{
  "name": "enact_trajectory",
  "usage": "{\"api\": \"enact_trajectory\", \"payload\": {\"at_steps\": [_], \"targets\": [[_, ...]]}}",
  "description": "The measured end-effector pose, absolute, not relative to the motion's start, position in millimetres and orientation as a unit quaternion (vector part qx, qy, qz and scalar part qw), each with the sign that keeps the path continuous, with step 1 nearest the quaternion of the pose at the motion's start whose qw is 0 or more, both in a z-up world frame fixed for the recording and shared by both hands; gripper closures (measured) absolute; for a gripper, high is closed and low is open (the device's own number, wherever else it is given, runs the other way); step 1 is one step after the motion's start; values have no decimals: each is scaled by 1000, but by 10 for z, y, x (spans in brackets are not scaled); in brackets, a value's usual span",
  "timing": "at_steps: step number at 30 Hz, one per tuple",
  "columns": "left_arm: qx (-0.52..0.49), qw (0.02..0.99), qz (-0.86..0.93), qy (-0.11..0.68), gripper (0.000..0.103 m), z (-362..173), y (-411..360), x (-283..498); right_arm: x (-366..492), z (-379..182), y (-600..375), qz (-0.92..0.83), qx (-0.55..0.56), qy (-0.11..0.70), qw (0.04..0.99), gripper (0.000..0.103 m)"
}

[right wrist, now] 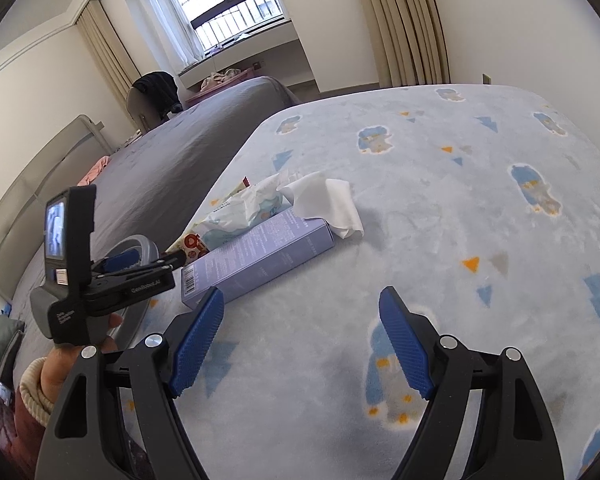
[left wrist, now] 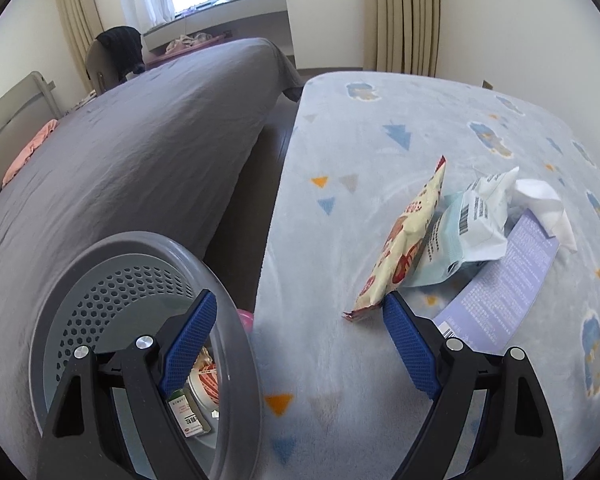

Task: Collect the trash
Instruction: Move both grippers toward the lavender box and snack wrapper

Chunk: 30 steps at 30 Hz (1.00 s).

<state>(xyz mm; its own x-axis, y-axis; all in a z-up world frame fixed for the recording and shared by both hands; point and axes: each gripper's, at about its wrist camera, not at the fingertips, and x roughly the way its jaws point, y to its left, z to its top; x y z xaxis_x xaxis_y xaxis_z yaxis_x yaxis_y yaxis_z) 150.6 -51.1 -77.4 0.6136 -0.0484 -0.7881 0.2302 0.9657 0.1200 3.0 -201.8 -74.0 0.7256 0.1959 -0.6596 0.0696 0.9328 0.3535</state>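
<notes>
We are between pickups: a grey bin [left wrist: 140,280] stands in the gap beside the bed [left wrist: 360,360] with its pale blue patterned blanket, and it already holds some trash, a small box and a printed wrapper showing at its bottom. The rest of the trash lies in a loose heap on the blanket: a cream and red snack bag [left wrist: 404,240], a crumpled pale blue wrapper [left wrist: 464,232] leaning on it, a flat purple box [left wrist: 504,280] partly under them, and a white tissue [left wrist: 548,208] at the far end.

Our left gripper [left wrist: 296,308] has its jaws standing wide and holds nothing; the right-hand blue pad sits just beside the near corner of the snack bag, the other pad over the bin's rim. Our right gripper [right wrist: 302,300] hovers over bare blanket near the close end of the purple box, jaws also wide and empty.

We judge the next step to be taking the snack bag with the left gripper. That calls for sliding the jaws to either side of the bag's near end, closing on the thin foil, then swinging it over the bin. The bag props up the blue wrapper, so lifting it may shift the heap.
</notes>
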Motion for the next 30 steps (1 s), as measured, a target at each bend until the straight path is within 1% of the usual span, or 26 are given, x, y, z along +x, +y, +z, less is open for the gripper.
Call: {"api": "enact_trajectory", "payload": {"at_steps": [9,22,30], "targets": [[112,884,-117,438,19,-801,-746,1321,-63,-631,-2043,37,183,350,918,26],[97,871,-203,437,19,-811,-1396,819,-262,-548,-2295,6,196,327,924,26],[87,885,-174,422,19,-664,-1121,738,-197,-595,-2285,-2,191,332,924,26]]}}
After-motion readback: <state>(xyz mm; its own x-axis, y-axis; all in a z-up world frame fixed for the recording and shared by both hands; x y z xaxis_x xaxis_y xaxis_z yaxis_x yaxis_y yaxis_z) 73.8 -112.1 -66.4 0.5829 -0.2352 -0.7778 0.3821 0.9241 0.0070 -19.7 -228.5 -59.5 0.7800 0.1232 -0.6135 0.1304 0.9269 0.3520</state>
